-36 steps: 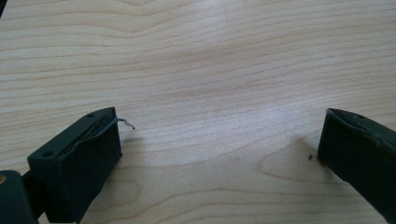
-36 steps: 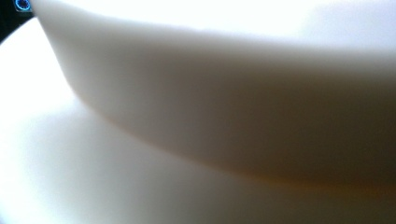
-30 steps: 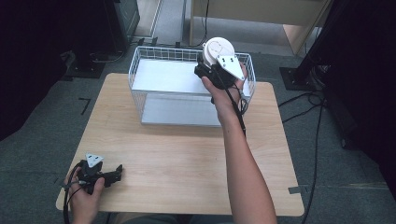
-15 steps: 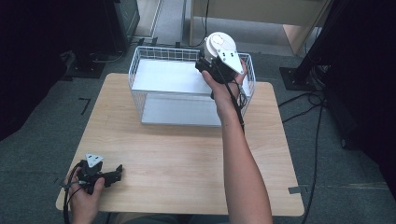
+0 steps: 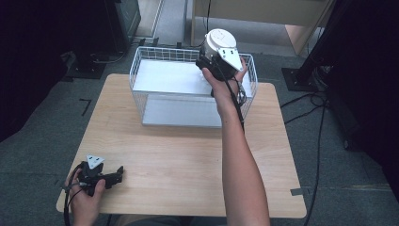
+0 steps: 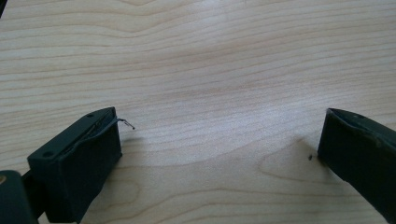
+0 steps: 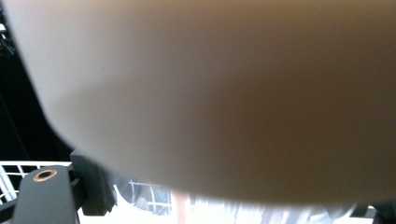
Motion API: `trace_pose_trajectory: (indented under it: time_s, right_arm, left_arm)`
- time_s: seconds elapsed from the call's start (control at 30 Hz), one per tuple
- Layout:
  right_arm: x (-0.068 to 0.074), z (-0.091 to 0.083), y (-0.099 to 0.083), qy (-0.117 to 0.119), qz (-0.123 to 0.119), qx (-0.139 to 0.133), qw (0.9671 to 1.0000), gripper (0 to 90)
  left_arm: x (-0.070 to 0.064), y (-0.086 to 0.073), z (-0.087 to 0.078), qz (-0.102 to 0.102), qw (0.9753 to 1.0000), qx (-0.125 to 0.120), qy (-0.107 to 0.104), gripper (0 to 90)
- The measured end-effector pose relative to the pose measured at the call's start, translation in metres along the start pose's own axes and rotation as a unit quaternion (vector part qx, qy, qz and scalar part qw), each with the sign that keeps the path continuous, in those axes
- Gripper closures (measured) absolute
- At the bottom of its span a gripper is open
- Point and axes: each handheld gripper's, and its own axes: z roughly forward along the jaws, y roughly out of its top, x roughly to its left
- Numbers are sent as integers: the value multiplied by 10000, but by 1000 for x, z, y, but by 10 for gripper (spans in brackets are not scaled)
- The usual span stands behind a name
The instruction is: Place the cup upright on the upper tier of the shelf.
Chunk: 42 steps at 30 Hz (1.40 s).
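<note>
The white bowl (image 5: pixel 219 41) is held in your right gripper (image 5: pixel 212 60), raised above the far right corner of the wire basket (image 5: pixel 141 63), with its base turned toward the high camera. In the right gripper view the bowl (image 7: pixel 210 93) lies blurred and very close just beyond the jaws, with basket wires below it. The jaws are closed on the bowl; how wide they stand cannot be told, because the bowl and the grey plate cover them.

The basket stands below and toward you from that gripper, at the far edge of the wooden table (image 5: pixel 188 160), and a pale liner (image 5: pixel 183 110) covers its floor.

Your left gripper (image 5: pixel 113 177) rests on the table at the near left corner, well apart from the basket. In the left gripper view (image 6: pixel 219 140) its jaws stand wide apart, with bare wood between them and nothing held.
</note>
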Motion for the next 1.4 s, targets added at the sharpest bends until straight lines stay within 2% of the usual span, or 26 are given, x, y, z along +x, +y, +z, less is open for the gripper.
trace_pose_trajectory:
  time_s: [0.33, 0.63, 0.83, 1.0, 1.1, 1.27, 1.4]
  right_arm:
    - [4, 10, -5, 9, -34, 46, 10000, 160]
    - [10, 14, -12, 80, -74, 144, 9998, 148]
    - [10, 13, -14, 59, -76, 116, 9999, 150]
    - [7, 10, -14, 198, -112, 111, 9997, 148]
    - [5, 7, -14, 294, -8, 133, 9995, 139]
    - [2, 4, -16, 497, -78, 235, 9985, 53]
    - [-3, -1, -17, 635, -74, 186, 9978, 25]
  left_arm:
    - [0, 0, 0, 7, 10000, 10, -5, 0]
    - [0, 0, 0, 2, 10000, 7, -6, 0]
    - [0, 0, 0, 6, 10000, 11, -5, 0]
    - [0, 0, 0, 4, 10000, 10, -4, 0]
    - [0, 0, 0, 6, 10000, 10, -5, 0]
    - [0, 0, 0, 5, 10000, 12, -5, 0]
    - [0, 0, 0, -1, 10000, 10, -6, 0]
